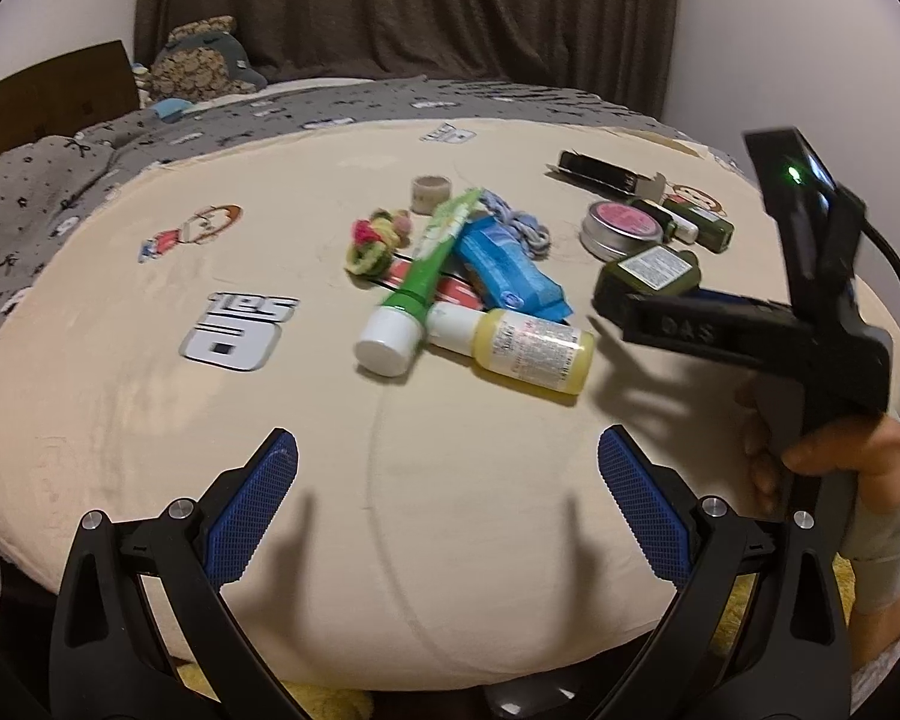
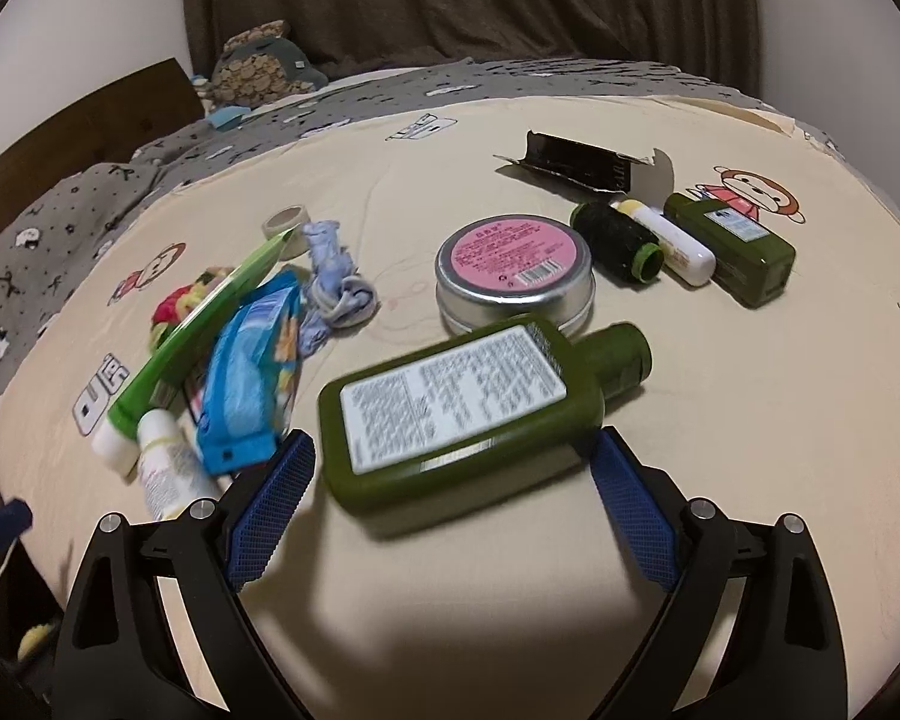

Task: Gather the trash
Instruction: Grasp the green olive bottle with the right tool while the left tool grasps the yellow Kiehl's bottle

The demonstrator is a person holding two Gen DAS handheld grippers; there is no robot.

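A dark green bottle [image 2: 468, 408] with a white label lies on the cream bedsheet [image 2: 750, 420], between the open fingers of my right gripper [image 2: 453, 450]. It also shows in the left wrist view [image 1: 651, 276], by the right gripper's tip. My left gripper [image 1: 447, 456] is open and empty over bare sheet. A pile lies ahead of it: a green tube [image 1: 426, 264], a blue wrapper [image 1: 507, 267], a yellow bottle [image 1: 528, 348] and a colourful scrunchie [image 1: 375, 240].
A pink-lidded tin [image 2: 513, 267], a black thread spool [image 2: 615, 240], a white stick [image 2: 672, 237], a smaller green bottle [image 2: 732, 246] and a torn black box [image 2: 576, 165] lie further back. A tape roll [image 2: 288, 222] and blue cloth [image 2: 336, 282] lie left. Grey duvet [image 1: 42, 180] lies behind.
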